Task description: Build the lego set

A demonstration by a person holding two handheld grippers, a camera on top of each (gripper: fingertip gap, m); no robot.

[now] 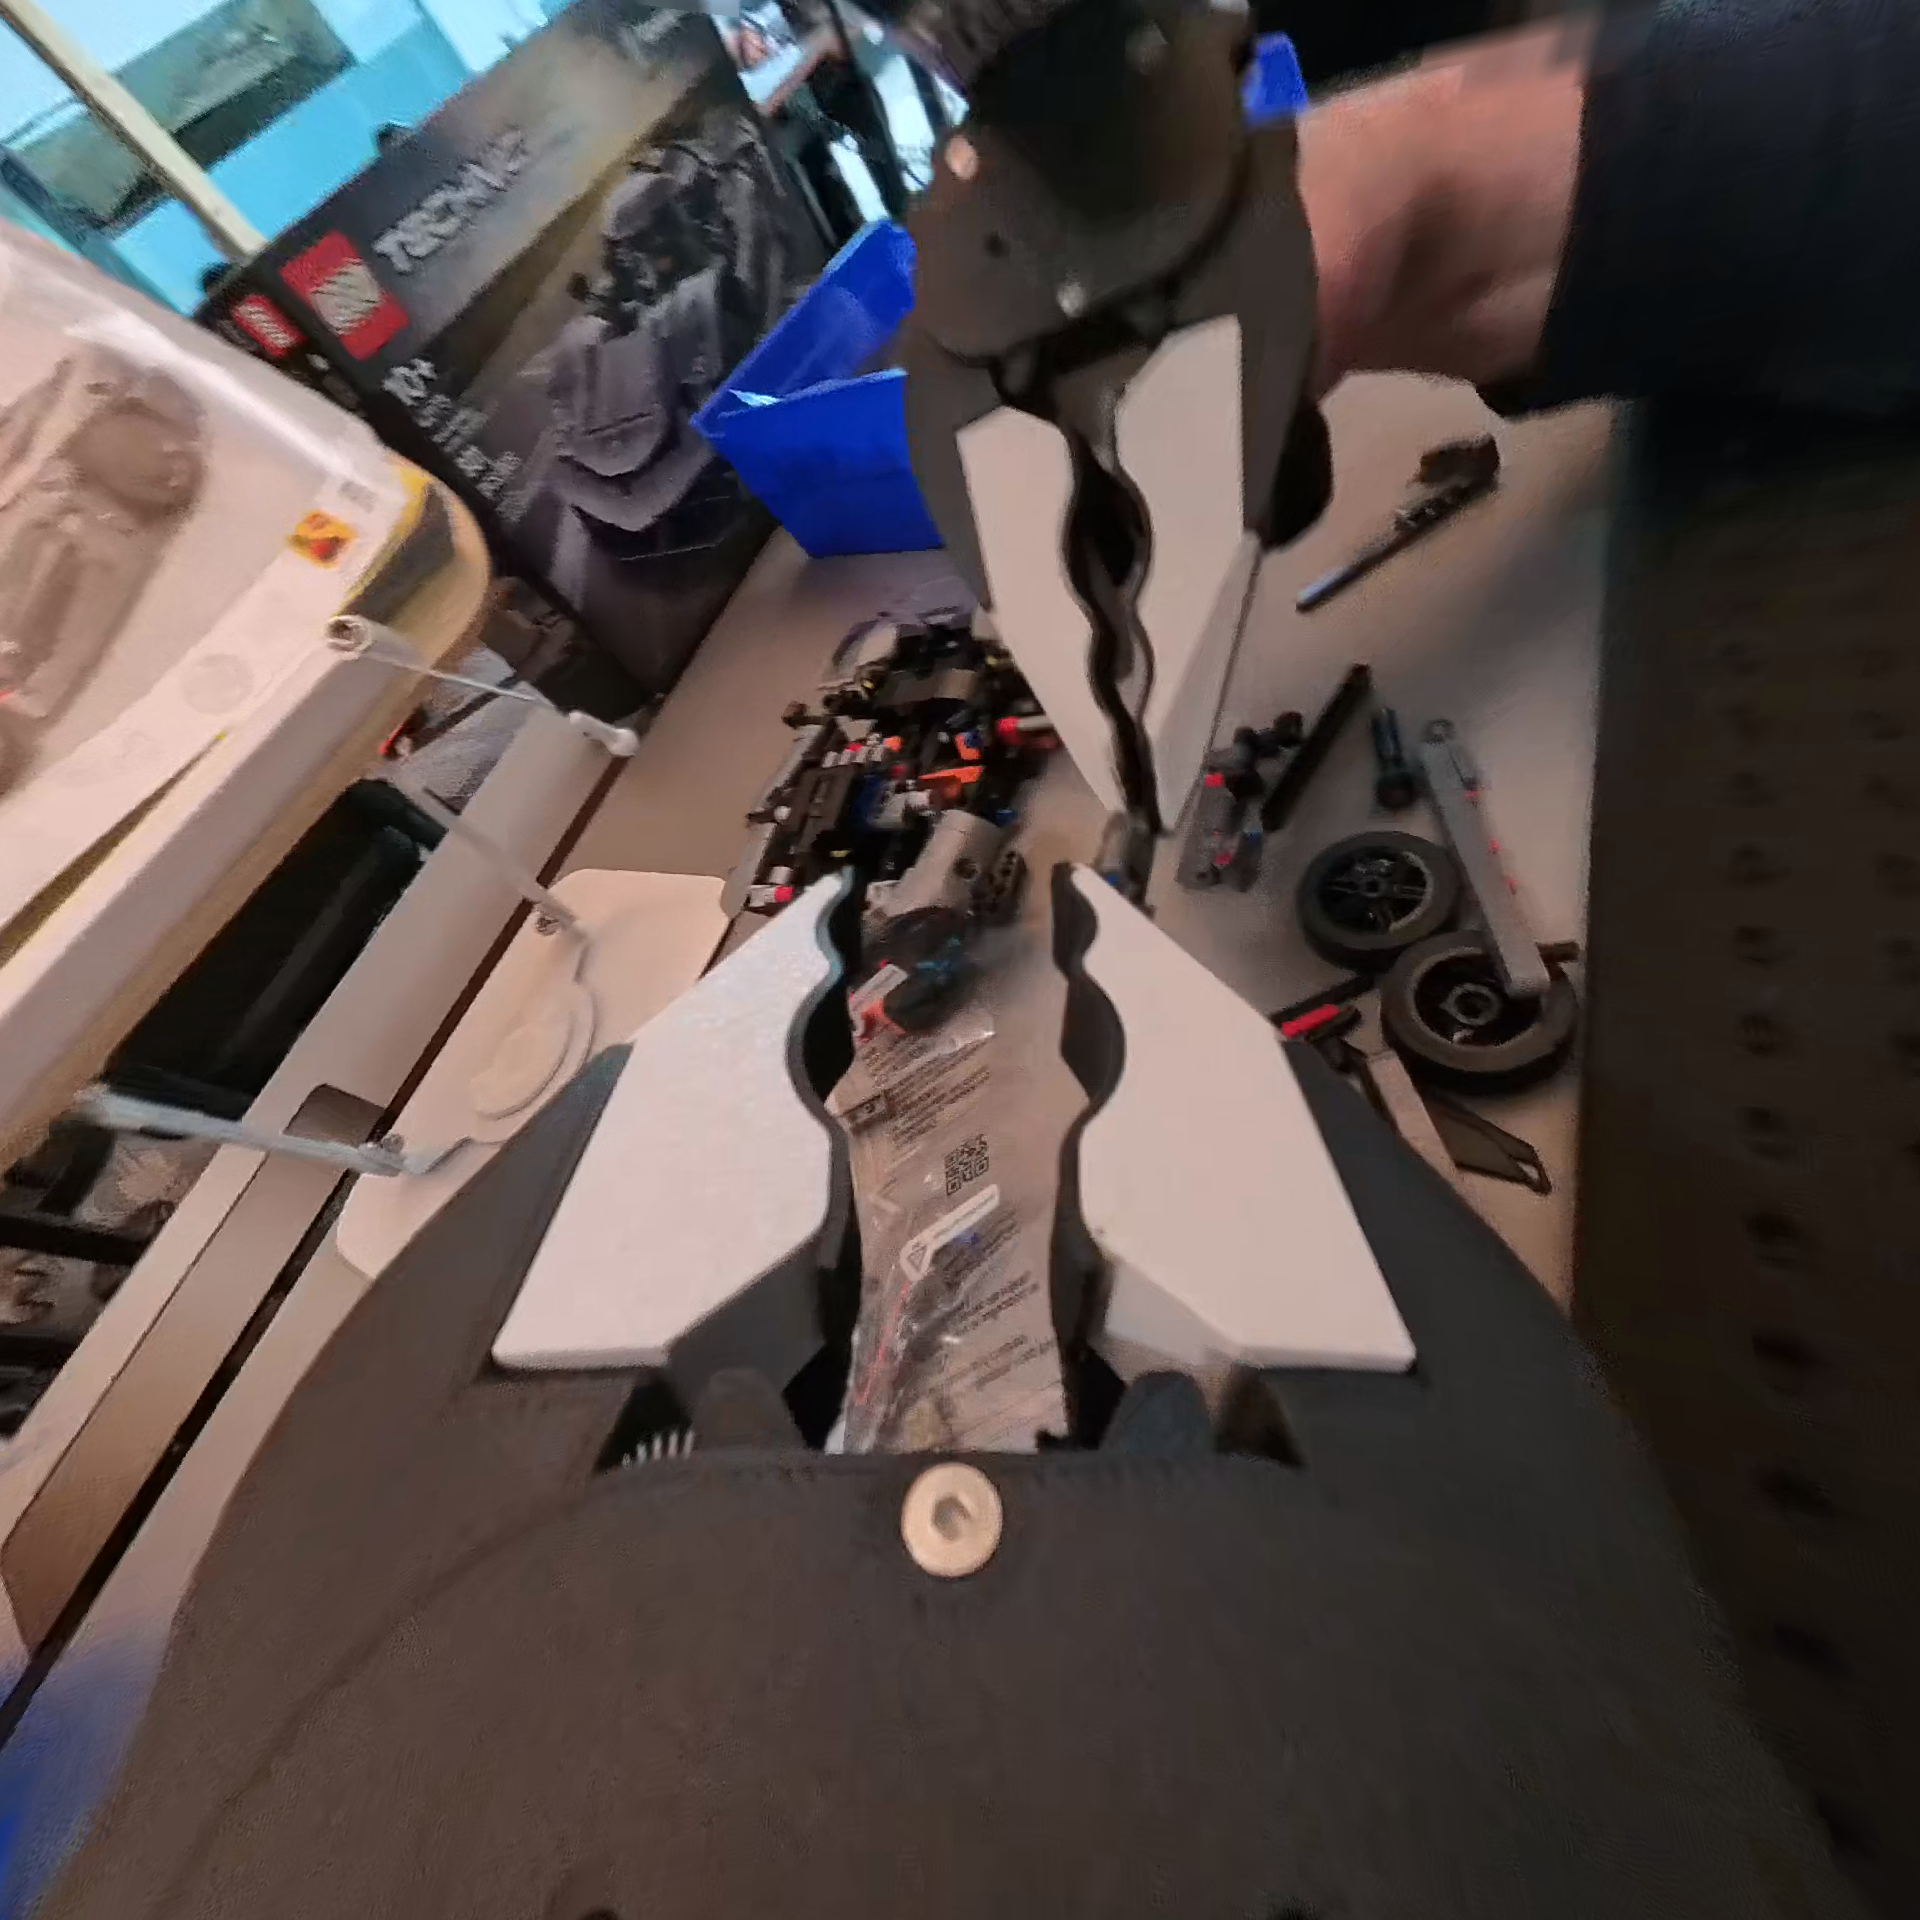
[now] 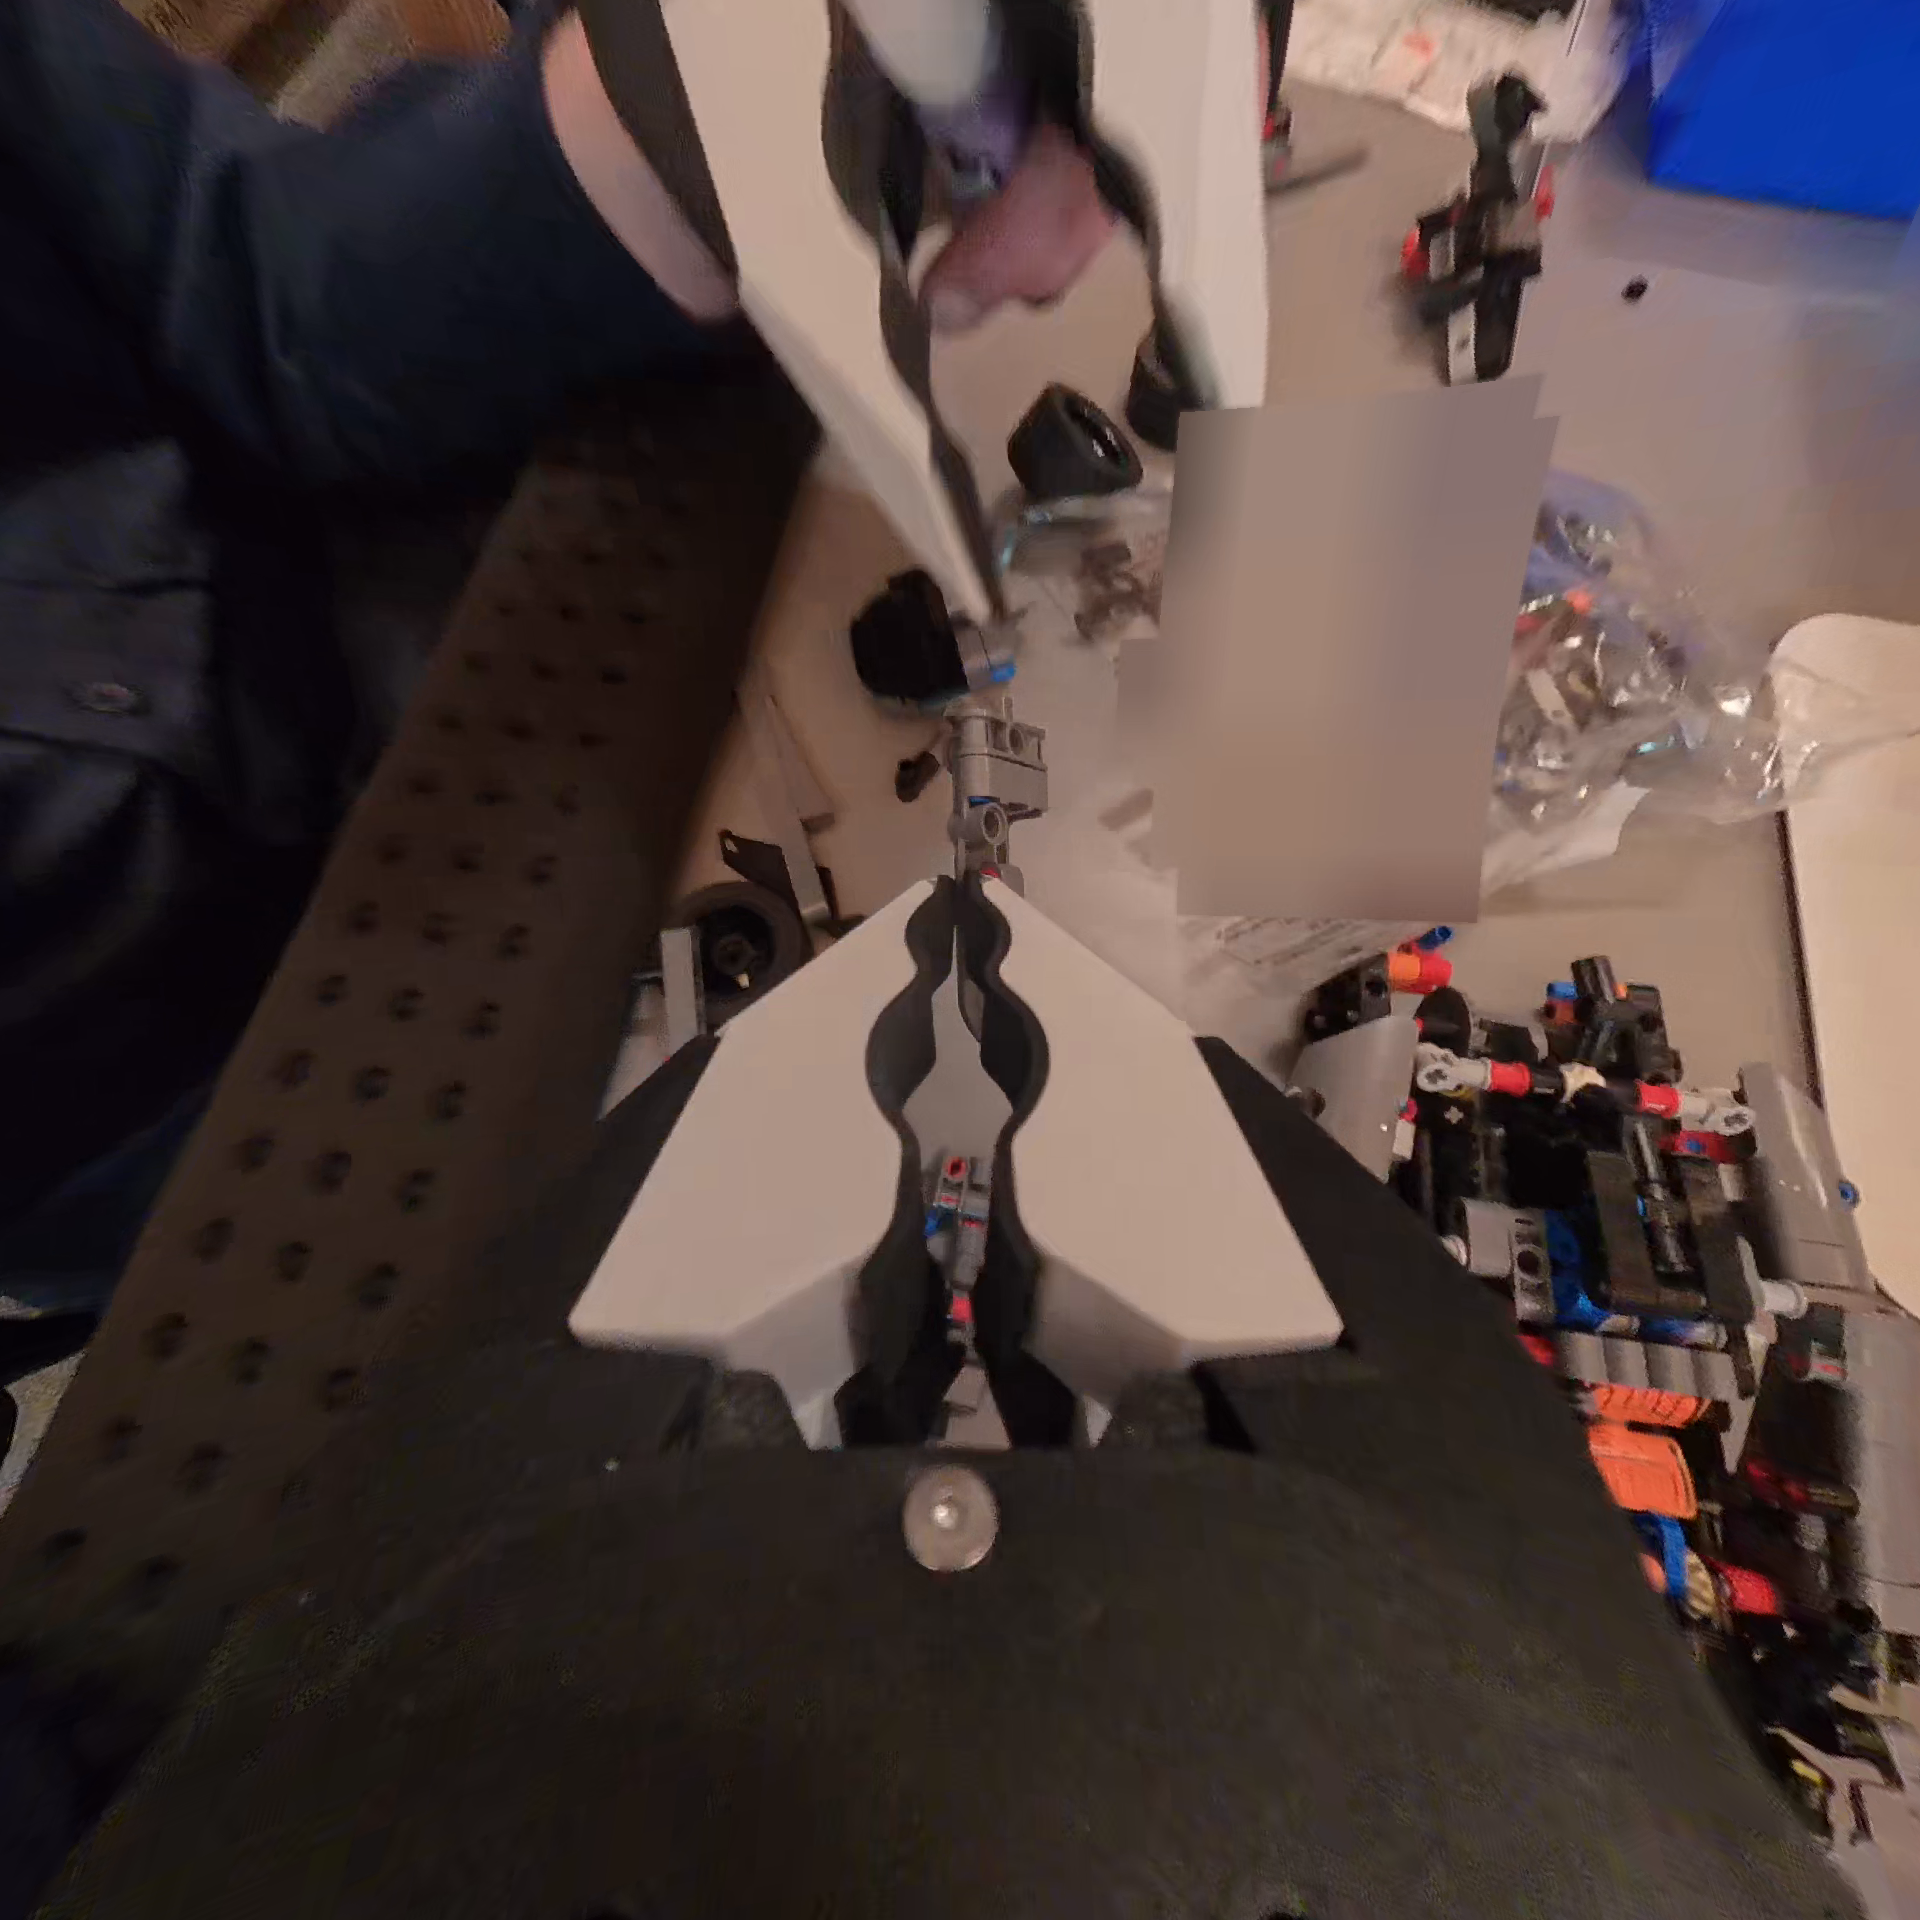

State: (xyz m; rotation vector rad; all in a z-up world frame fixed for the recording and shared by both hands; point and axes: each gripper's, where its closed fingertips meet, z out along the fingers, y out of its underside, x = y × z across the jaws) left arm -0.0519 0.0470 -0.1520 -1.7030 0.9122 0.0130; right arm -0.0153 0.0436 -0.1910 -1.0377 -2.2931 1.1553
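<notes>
My right gripper point(image 2: 961, 896) is shut on a slim grey lego assembly point(image 2: 995, 764) with red and blue pins, which runs between the pads and sticks out ahead. In the left wrist view the right gripper point(image 1: 1132, 821) comes down from above with that grey piece point(image 1: 1127, 857) at its tips. My left gripper point(image 1: 956, 883) is open and holds nothing. It hovers over a printed plastic bag point(image 1: 935, 1143) and the half-built black lego model point(image 1: 894, 769). One of its fingers point(image 2: 831, 343) ends just beyond the assembly's far end, by a small grey and blue part point(image 2: 987, 660).
Two wheels point(image 1: 1377, 899) and loose beams lie right of the model point(image 2: 1621, 1195). Bags of parts point(image 2: 1621, 675), loose tyres point(image 2: 1070, 447), a blue bin point(image 1: 821, 457), the set's box point(image 1: 540, 312) and a booklet on a stand point(image 1: 156, 571) ring the table. A dark perforated panel point(image 2: 416, 935) borders it. The tips of one gripper are about 6 cm away from the tips of the other. Between my right fingertips and the dark perforated panel point(image 2: 416, 935) there is roughly 15 cm.
</notes>
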